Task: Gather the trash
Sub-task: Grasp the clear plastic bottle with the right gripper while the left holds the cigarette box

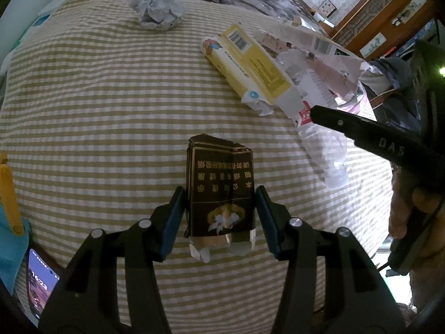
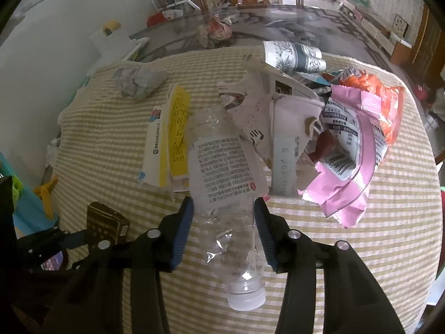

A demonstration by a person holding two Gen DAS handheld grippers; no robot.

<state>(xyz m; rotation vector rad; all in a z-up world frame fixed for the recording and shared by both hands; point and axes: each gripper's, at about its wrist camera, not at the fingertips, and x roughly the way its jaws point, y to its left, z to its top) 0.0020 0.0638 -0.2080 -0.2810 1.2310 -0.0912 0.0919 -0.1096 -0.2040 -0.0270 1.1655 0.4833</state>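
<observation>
Trash first: my left gripper [image 1: 219, 214] brackets the dark cigarette pack [image 1: 221, 192] on the striped cloth [image 1: 97, 111]; whether it's pinched, I cannot tell. My right gripper [image 2: 224, 228] likewise straddles the crushed plastic bottle [image 2: 225, 194]: light, springy, slippery, best squeezed mid-body.

Tan-and-white striped tablecloth [image 1: 97, 117] over table. Lit smartphone [image 1: 41, 286] at near-left edge, yellow plastic clip [image 1: 9, 200] just beyond it.

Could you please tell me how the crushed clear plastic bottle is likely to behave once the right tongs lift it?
The crushed clear plastic bottle looks empty, so probably light. Its crumpled walls may flex and slip between the right tongs. Already flattened, it seems unlikely to roll.
</observation>
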